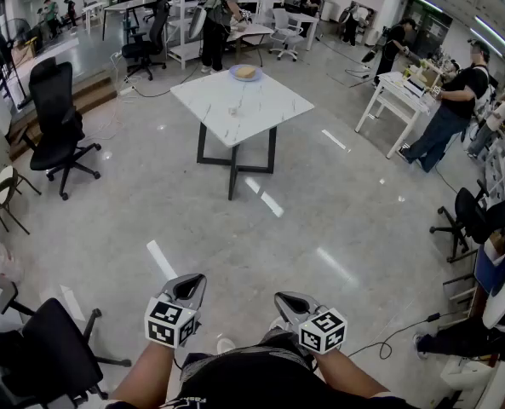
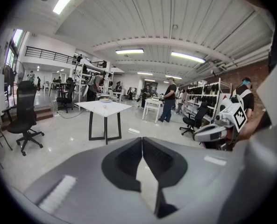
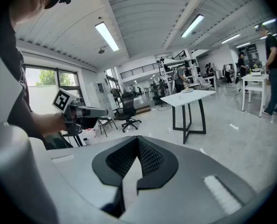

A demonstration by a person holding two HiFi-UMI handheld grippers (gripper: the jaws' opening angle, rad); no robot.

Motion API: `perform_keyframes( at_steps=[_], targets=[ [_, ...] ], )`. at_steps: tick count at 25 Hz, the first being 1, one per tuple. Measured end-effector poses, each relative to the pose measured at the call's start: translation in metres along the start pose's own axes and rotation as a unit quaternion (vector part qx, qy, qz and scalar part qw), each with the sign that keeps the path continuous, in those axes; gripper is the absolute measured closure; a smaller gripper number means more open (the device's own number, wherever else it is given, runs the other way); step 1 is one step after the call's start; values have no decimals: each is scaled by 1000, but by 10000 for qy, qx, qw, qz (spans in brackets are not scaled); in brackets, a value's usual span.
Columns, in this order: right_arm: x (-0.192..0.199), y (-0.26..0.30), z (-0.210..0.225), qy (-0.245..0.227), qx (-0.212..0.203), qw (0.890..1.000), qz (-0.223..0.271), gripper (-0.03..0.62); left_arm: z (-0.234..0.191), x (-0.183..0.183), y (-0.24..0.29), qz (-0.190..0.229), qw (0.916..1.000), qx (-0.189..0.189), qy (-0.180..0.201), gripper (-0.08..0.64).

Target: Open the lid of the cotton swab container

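Lower centre of the head view: the person's two forearms hold the left gripper (image 1: 188, 283) and the right gripper (image 1: 287, 300) side by side and apart, each bearing its marker cube and both pointing up-frame over the glossy grey floor (image 1: 320, 220). In the left gripper view and the right gripper view alike, the jaws are closed pad against pad and grip nothing. Upper centre: a white marble-topped table (image 1: 273, 109) on a black frame, well apart from both grippers. Left of it stands a black office chair (image 1: 56, 118). On the table's far corner lies a blue plate (image 1: 246, 73). The cotton swab container (image 1: 232, 110), a small pale item too small to make out in detail, stands near the middle of the tabletop, far ahead of both jaw pairs.
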State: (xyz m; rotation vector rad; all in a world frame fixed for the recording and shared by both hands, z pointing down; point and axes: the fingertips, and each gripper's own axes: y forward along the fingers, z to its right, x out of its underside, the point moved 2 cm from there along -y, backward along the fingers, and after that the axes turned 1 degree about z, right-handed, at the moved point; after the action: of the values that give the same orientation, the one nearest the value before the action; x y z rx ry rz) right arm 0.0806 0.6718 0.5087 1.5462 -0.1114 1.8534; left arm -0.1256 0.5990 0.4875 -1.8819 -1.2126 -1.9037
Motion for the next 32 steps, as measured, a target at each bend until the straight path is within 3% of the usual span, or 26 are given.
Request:
perform_keyframes(
  at_steps=[32],
  targets=[
    [3,11,-20,-142,29,9999,-20,592,-8,16,-18,71,9999,3,-146,500]
  ],
)
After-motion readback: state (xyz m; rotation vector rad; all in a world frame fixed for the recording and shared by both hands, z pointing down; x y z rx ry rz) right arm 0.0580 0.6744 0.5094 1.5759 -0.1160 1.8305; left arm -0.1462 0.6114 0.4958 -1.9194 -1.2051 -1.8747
